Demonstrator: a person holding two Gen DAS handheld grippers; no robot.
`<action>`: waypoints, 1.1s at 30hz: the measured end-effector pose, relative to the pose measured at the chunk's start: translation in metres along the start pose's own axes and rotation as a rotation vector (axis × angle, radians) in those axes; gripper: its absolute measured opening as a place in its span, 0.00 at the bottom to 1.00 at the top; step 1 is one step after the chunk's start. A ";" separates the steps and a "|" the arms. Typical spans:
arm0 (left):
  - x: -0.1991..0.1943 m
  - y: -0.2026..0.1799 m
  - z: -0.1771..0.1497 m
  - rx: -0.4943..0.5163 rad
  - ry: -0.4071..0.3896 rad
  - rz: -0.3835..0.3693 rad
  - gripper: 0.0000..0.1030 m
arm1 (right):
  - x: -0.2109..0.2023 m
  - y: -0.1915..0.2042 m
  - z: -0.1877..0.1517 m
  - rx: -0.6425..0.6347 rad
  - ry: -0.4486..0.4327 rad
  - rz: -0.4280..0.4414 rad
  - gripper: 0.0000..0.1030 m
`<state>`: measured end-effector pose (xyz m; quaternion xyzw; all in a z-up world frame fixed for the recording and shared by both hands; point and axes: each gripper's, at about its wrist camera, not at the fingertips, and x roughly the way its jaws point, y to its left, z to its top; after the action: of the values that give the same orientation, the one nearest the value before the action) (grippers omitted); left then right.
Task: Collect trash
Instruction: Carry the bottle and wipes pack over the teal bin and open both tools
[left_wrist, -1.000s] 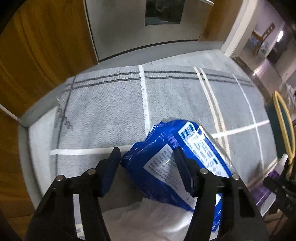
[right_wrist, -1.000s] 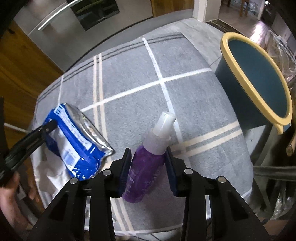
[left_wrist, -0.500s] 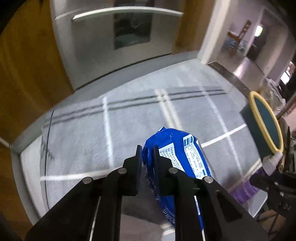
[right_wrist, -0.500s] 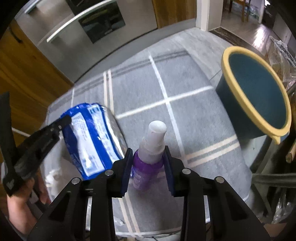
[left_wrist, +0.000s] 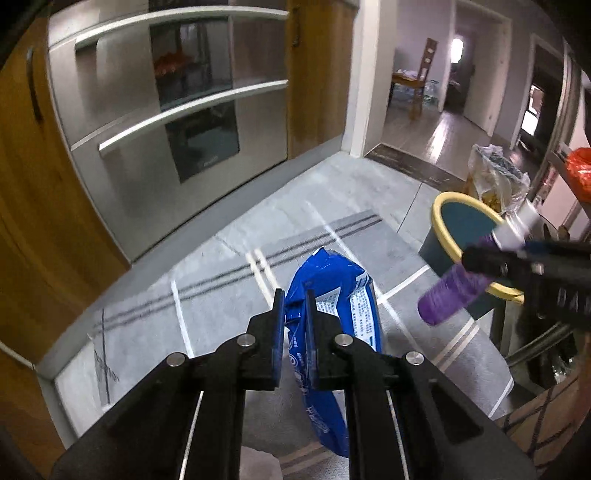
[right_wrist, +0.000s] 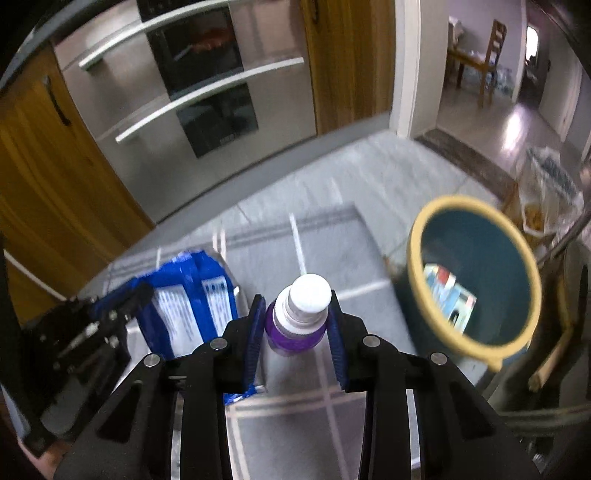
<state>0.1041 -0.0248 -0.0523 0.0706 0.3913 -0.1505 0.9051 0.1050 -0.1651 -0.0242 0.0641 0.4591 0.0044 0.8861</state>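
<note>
Grey rug (left_wrist: 229, 295): left claw (left_wrist: 295, 306) pinches blue packet (left_wrist: 343, 291); right claw (right_wrist: 297, 325) clamps purple bottle (right_wrist: 295, 332) near bin (right_wrist: 476, 280).

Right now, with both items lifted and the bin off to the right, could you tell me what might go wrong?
1. The left hand-held gripper pinches only a thin fold of the crinkly blue plastic packet; it could slip out.
2. The purple spray bottle with the white cap sits tilted in the right hand-held gripper and may miss the teal bin with the yellow rim.
3. The two loads travel close together and could collide.
</note>
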 end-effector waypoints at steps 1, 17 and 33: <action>-0.003 -0.003 0.002 0.012 -0.010 0.004 0.10 | -0.006 -0.002 0.004 -0.006 -0.019 0.001 0.33; -0.058 -0.034 0.035 0.111 -0.201 -0.005 0.10 | -0.069 -0.050 0.058 0.028 -0.186 0.078 0.33; -0.060 -0.098 0.059 0.158 -0.242 -0.130 0.10 | -0.040 -0.200 0.071 0.289 -0.157 -0.103 0.33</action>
<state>0.0740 -0.1186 0.0309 0.0975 0.2699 -0.2464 0.9257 0.1298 -0.3738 0.0255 0.1672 0.3871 -0.1123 0.8998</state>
